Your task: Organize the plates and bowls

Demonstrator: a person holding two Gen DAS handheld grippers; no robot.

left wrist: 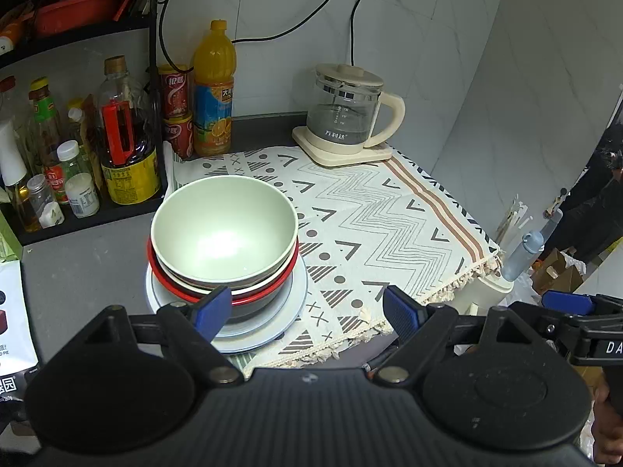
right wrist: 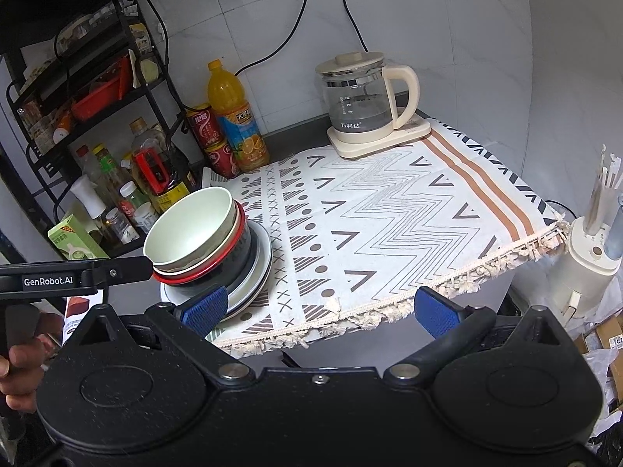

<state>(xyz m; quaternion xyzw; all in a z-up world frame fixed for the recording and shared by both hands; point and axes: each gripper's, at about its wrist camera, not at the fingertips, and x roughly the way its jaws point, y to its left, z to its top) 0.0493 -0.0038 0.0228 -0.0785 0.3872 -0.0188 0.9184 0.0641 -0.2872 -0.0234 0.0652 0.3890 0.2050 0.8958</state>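
While the stack of bowls and plates is sitting at the left edge of the patterned cloth (left wrist: 389, 210), just in front of the bottle rack (right wrist: 89, 124), I am hovering both grippers near it. My left gripper (left wrist: 307, 307) is standing wide and empty; my right gripper (right wrist: 321, 307) is spread and empty too. I am judging the green bowl (left wrist: 224, 229) light but slick and breakable — best pinched at its rim, lifted straight out of the red-rimmed bowl (left wrist: 268, 295) beneath. Below, the pale plates (left wrist: 296, 292) are probably heavier — sliding is the risk.
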